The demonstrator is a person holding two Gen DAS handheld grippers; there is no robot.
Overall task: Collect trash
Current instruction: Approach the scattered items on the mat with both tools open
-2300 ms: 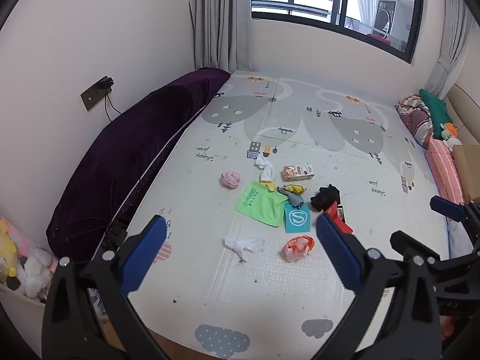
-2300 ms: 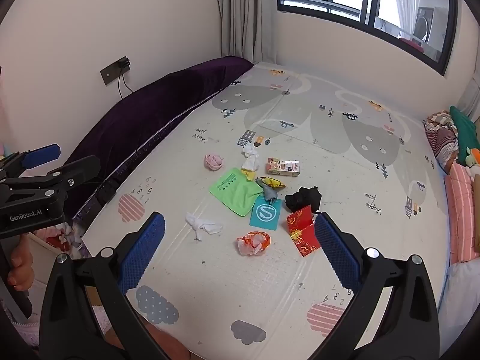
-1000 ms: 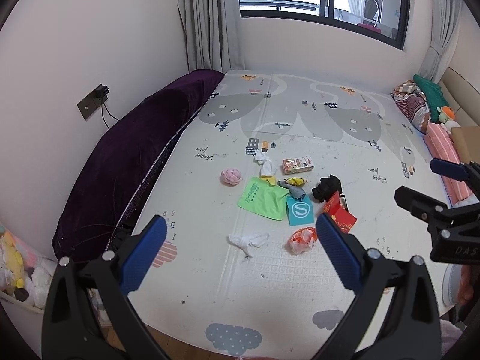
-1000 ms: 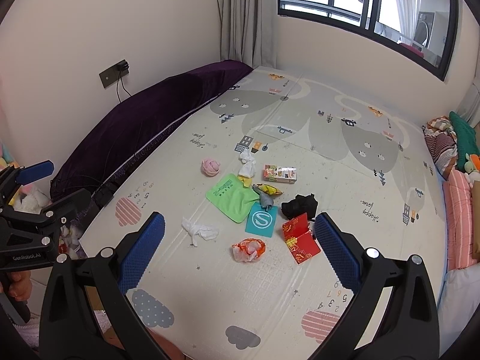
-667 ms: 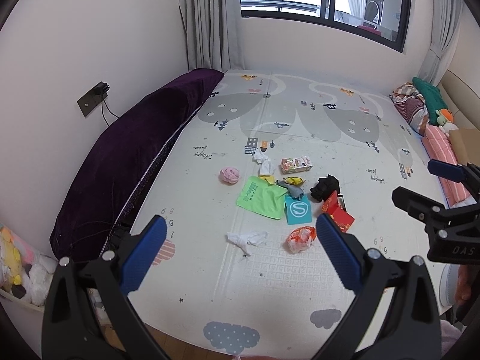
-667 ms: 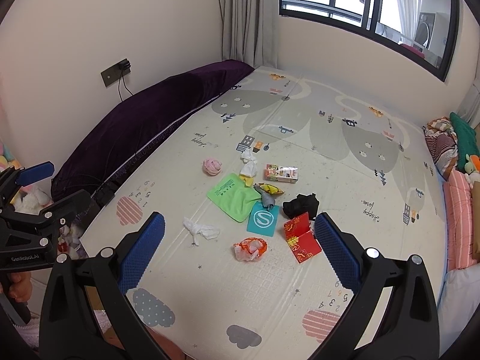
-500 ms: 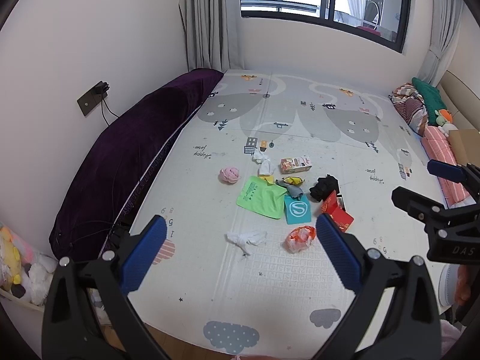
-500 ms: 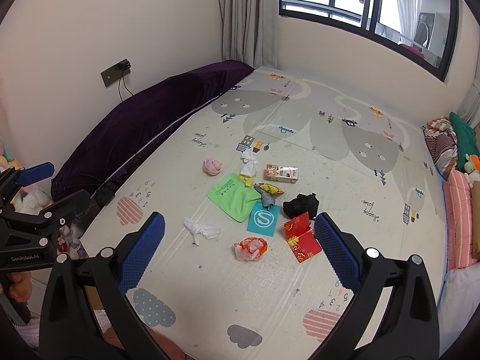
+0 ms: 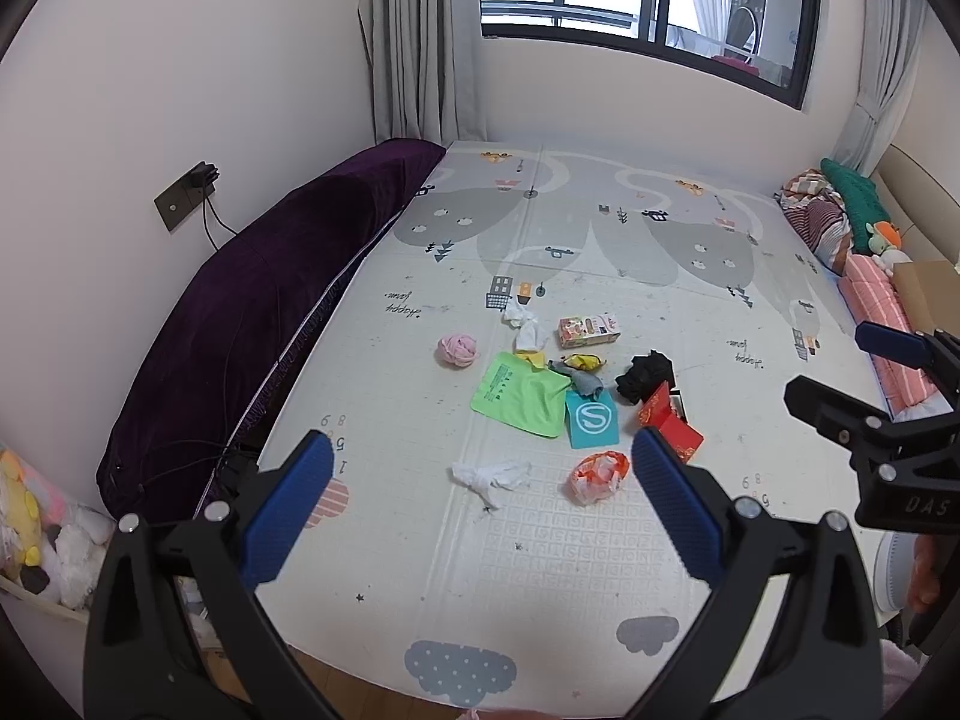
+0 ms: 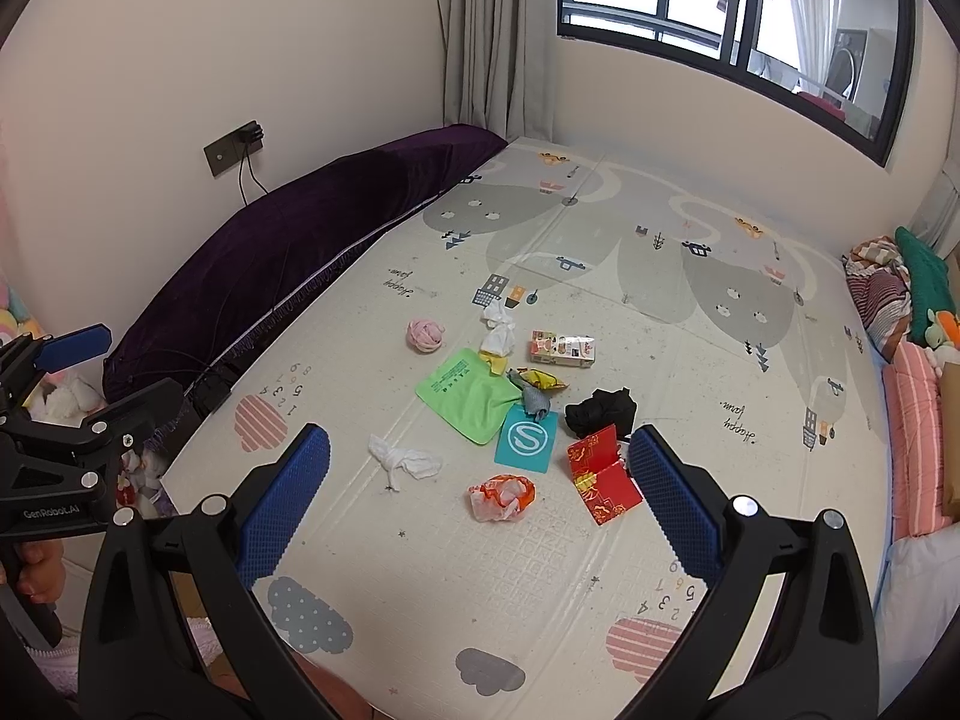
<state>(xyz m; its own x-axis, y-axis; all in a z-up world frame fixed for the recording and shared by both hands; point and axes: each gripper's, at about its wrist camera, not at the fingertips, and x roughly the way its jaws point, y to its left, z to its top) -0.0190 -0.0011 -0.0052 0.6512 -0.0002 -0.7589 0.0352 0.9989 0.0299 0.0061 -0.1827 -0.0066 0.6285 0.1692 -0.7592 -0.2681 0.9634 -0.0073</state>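
Trash lies in a cluster mid-mat: a crumpled white tissue [image 9: 491, 476] [image 10: 403, 460], an orange-white wrapper [image 9: 597, 476] [image 10: 503, 495], a red envelope [image 9: 667, 425] [image 10: 602, 473], a teal packet [image 9: 591, 419] [image 10: 526, 437], a green pouch [image 9: 519, 393] [image 10: 466, 393], a black cloth [image 9: 645, 374], a pink ball [image 9: 458, 350], a small carton [image 9: 588, 329]. My left gripper [image 9: 480, 507] is open and empty, held above the mat's near edge. My right gripper [image 10: 477, 501] is open and empty, likewise well short of the trash.
A play mat [image 9: 600, 252] covers the floor. A purple cushion [image 9: 270, 312] lines the left wall. Pillows and bedding [image 9: 840, 228] sit at the right. Soft toys [image 9: 36, 528] lie at the lower left. A window [image 9: 636, 6] is at the back.
Both grippers have drifted slightly back and up; the trash cluster looks a little farther off than 2.3 s ago. Both stay open and empty.
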